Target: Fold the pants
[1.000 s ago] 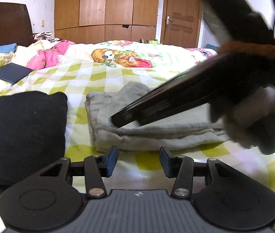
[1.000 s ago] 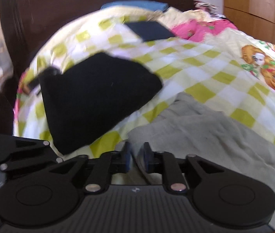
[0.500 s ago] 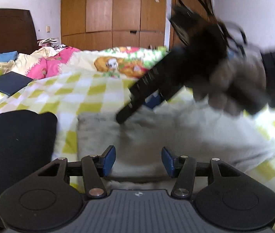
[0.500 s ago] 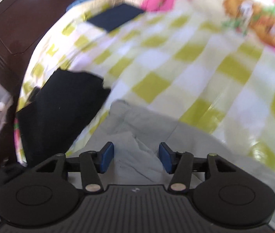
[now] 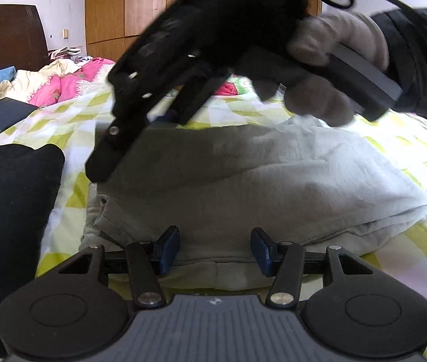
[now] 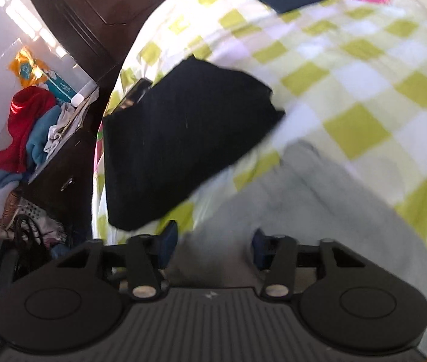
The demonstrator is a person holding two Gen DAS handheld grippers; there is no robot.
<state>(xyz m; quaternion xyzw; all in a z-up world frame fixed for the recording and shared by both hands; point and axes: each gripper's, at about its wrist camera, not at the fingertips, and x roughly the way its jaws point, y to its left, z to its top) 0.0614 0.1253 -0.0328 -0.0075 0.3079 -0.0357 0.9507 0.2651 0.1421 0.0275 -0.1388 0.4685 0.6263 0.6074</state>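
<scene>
Folded grey pants (image 5: 243, 187) lie on the yellow-checked bedspread (image 5: 71, 120). My left gripper (image 5: 215, 249) is open, its blue-padded fingers just above the pants' near edge. The right gripper (image 5: 141, 138), held by a grey-gloved hand (image 5: 334, 60), hovers over the pants' far left part in the left wrist view. In the right wrist view my right gripper (image 6: 213, 247) is open over the grey pants (image 6: 319, 199), empty.
A folded black garment (image 5: 5, 211) lies left of the pants; it also shows in the right wrist view (image 6: 183, 138). A dark blue flat item (image 5: 0, 114) lies farther back. Pink bedding (image 5: 71, 84), headboard and wardrobe stand behind. A cluttered bedside cabinet (image 6: 32, 138) stands beside the bed.
My right gripper opened from shut and lifted off the pants. My left gripper moved closer, over the pants' near edge. The pants now lie flatter.
</scene>
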